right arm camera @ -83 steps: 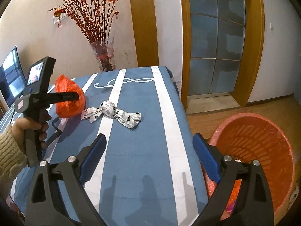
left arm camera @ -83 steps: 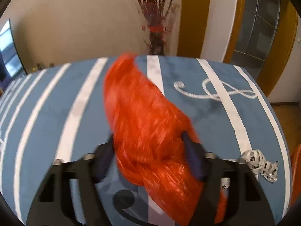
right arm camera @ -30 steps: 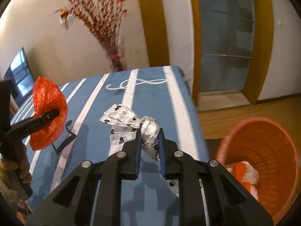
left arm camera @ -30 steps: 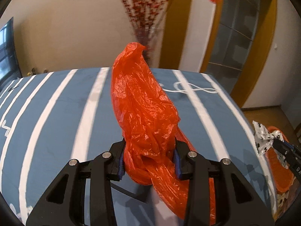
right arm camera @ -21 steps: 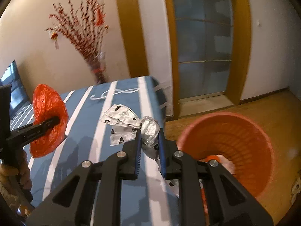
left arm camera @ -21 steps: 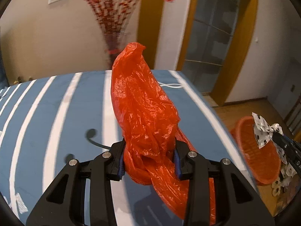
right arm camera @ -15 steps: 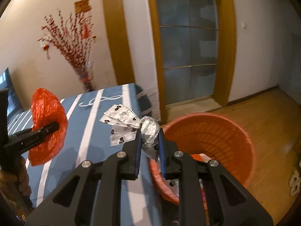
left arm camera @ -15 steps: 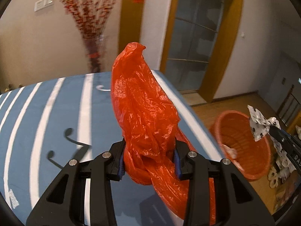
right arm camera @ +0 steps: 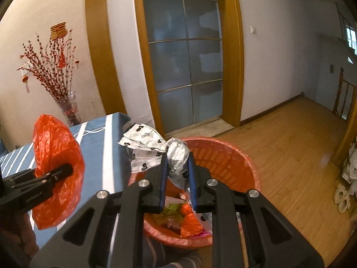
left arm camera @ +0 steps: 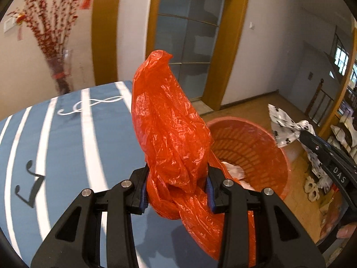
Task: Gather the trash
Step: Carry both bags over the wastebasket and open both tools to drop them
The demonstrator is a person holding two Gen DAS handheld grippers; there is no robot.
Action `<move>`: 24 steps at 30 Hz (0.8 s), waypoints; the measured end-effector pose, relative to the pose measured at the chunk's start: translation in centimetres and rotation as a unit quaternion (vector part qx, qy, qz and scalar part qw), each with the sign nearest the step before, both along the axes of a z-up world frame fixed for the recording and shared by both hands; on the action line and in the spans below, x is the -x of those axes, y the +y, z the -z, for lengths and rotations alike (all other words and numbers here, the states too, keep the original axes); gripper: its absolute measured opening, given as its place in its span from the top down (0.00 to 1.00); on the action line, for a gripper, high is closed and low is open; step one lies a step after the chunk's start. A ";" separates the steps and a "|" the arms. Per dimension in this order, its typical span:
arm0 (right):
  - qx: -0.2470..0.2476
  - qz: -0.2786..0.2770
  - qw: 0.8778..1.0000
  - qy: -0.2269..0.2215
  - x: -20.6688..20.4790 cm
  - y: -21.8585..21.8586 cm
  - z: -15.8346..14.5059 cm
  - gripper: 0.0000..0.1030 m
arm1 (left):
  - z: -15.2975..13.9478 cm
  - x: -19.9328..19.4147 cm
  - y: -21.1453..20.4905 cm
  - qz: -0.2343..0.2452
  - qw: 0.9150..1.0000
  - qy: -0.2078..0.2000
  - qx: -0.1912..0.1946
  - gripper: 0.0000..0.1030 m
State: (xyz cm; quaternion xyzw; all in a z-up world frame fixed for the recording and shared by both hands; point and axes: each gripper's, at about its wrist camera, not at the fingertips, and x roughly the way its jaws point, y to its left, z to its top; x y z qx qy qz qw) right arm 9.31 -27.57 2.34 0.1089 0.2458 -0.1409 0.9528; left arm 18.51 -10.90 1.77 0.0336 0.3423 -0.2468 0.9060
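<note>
My left gripper is shut on a crumpled orange plastic bag, held over the table's right edge; the bag also shows in the right wrist view. My right gripper is shut on a white wrapper with black spots, held above the near rim of the orange waste basket. The basket stands on the floor beside the table and holds several pieces of trash. The wrapper also shows at the right of the left wrist view.
The table carries a blue cloth with white stripes. A vase of red branches stands behind it. Glass sliding doors face the wooden floor. Slippers lie at the right.
Both grippers have swung right from over the table toward the basket, each still holding its trash. The basket now lies under the right gripper.
</note>
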 end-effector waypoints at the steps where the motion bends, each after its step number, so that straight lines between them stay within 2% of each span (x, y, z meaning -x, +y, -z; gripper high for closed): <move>1: -0.001 0.004 1.000 0.000 0.0 -0.3 0.1 0.83 | 0.2 0.0 -0.6 0.004 1.000 0.002 0.000 0.62; 12: 0.006 0.042 0.999 0.000 -0.5 -2.6 1.7 0.82 | 1.2 0.3 -5.5 0.043 0.999 0.001 -0.018 0.62; 24: -0.014 0.055 0.998 0.009 -2.0 -4.9 3.4 0.82 | 3.0 -0.9 -9.0 0.070 0.997 0.024 -0.027 0.62</move>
